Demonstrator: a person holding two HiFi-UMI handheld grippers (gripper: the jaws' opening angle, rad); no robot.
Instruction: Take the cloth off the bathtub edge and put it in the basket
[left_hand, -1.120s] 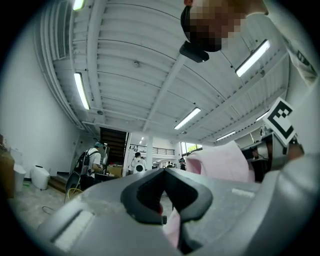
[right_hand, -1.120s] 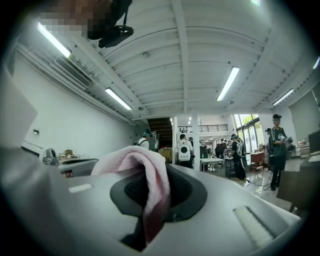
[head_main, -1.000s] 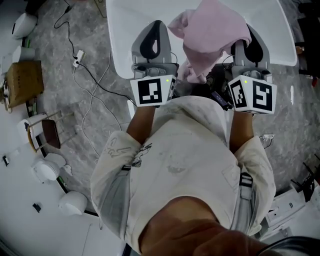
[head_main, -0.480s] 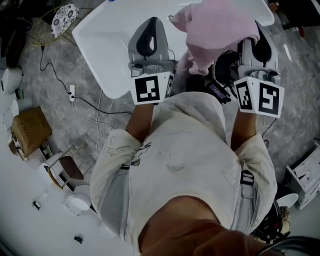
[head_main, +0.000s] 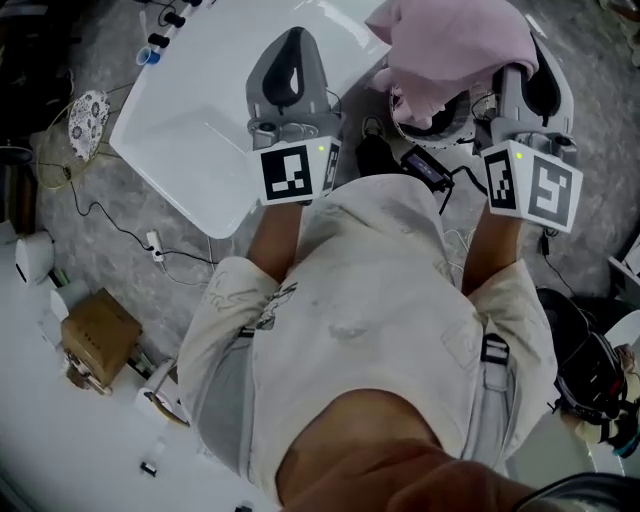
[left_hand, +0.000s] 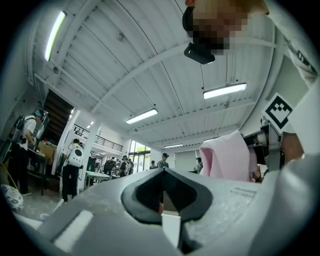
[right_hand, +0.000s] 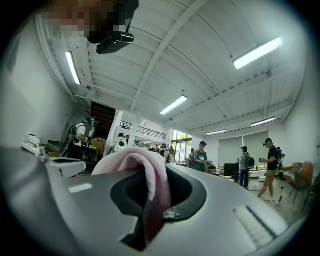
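The pink cloth (head_main: 455, 45) hangs bunched from my right gripper (head_main: 520, 80), which is raised toward the head camera and shut on it. In the right gripper view a fold of the cloth (right_hand: 150, 190) is pinched between the jaws. My left gripper (head_main: 292, 45) is raised beside it, shut and empty; its jaws (left_hand: 162, 172) meet with nothing between them, and the cloth (left_hand: 225, 157) shows off to its right. The white bathtub (head_main: 200, 110) lies below at the upper left. I see no basket that I can tell for sure.
A round white-rimmed object (head_main: 440, 118) sits partly hidden under the cloth. Cables (head_main: 120, 215) trail over the grey floor, with a cardboard box (head_main: 100, 335) at the left. Small bottles (head_main: 165, 20) stand by the tub's far end. A black helmet-like thing (head_main: 585, 360) is at the right.
The view has swung: the bathtub has slid to the left and the floor to the right has come into sight. Both grippers stay raised, the right one keeping the cloth.
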